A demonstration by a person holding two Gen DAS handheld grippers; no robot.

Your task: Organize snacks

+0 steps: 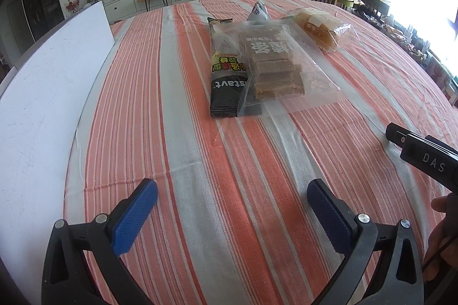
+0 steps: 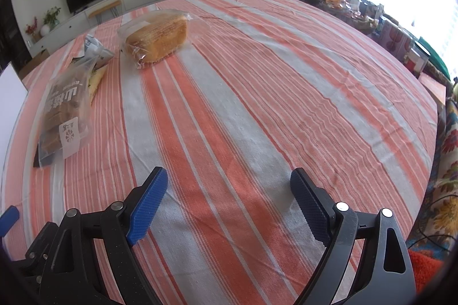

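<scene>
Several snack packs lie on the striped tablecloth [image 1: 200, 161]. A clear bag of brown bars [image 1: 274, 67] overlaps a black packet [image 1: 223, 70]; the bag also shows in the right wrist view [image 2: 64, 110]. Behind them lies a small grey pouch [image 1: 259, 11], also seen in the right wrist view [image 2: 96, 48]. A bagged bread loaf [image 1: 323, 28] lies to the right, also in the right wrist view [image 2: 156, 38]. My left gripper [image 1: 232, 207] is open and empty, well short of the packs. My right gripper [image 2: 229, 202] is open and empty over bare cloth; its body [image 1: 423, 156] shows at the left view's right edge.
A white board [image 1: 51, 70] lies along the table's left side. A cluttered side table [image 2: 372, 15] and chairs stand beyond the table's far right edge. A floral cloth [image 2: 446, 176] hangs at the right.
</scene>
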